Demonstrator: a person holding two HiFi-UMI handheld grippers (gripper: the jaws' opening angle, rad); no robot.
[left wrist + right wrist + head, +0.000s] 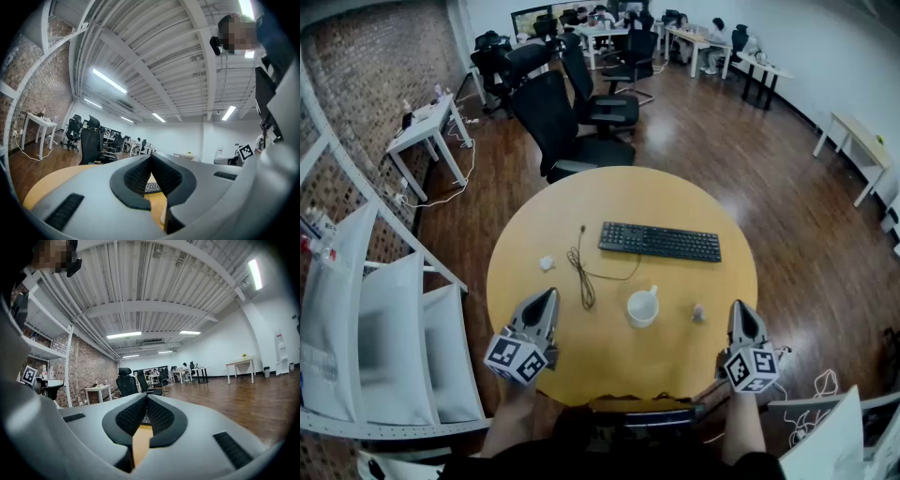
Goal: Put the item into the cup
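Note:
A white cup (642,307) with a handle stands on the round wooden table (619,206), near its front middle. A small grey item (697,312) lies just right of the cup. My left gripper (547,296) rests at the table's front left, shut and empty, its tips meeting in the left gripper view (151,158). At the front right, my right gripper (743,307) is shut with nothing held, right of the item; its tips touch in the right gripper view (146,397). Neither gripper touches the cup or the item.
A black keyboard (660,241) lies beyond the cup. A dark cable (583,272) runs left of the cup, and a small white object (547,263) sits at the table's left. Black office chairs (572,127) stand behind the table. White shelving (375,319) is at the left.

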